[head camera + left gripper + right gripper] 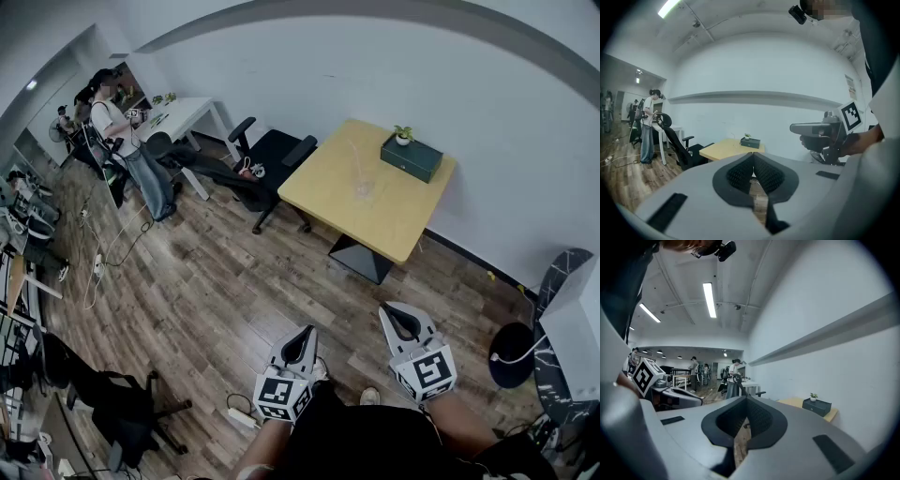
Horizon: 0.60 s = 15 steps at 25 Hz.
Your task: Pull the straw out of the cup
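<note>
Both grippers are clenched on nothing. The left gripper [300, 343] and right gripper [401, 321] each show jaws pressed together at the tips, with only the wood floor [216, 291] beyond them. The person holds them low, close to the body and side by side, aimed nearly level toward the yellow table [398, 225] across the room. Well apart from both grippers, a clear cup [363, 187] stands near the table's middle. Its straw [355, 161] is faint but appears upright, its long axis vertical. A green box [412, 157] sits near the far corner.
</note>
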Each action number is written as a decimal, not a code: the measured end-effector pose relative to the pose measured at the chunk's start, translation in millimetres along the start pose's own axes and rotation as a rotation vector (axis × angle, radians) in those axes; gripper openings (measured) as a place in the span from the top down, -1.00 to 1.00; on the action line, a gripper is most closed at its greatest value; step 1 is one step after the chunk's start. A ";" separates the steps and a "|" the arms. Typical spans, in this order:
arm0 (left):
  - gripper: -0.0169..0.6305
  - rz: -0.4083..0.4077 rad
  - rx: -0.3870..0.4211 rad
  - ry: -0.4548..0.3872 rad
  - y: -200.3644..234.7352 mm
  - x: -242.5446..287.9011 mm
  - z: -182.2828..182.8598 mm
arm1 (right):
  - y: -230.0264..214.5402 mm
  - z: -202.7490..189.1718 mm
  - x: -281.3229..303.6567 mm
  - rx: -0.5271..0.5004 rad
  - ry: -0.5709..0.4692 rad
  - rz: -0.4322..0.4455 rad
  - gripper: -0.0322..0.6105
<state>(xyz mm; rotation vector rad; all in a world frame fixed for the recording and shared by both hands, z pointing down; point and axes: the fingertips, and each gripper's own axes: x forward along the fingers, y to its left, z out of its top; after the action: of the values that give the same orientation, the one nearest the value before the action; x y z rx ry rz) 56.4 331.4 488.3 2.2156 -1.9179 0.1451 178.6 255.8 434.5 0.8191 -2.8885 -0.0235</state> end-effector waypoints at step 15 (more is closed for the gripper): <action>0.89 0.023 -0.013 -0.020 3.4 4.0 10.6 | 4.3 1.9 7.4 -0.013 0.006 0.042 0.85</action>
<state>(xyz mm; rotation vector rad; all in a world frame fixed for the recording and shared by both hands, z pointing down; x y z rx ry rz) 53.0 324.8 479.1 2.1960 -1.9496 0.1139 169.9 255.6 433.8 0.7546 -2.8963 -0.0352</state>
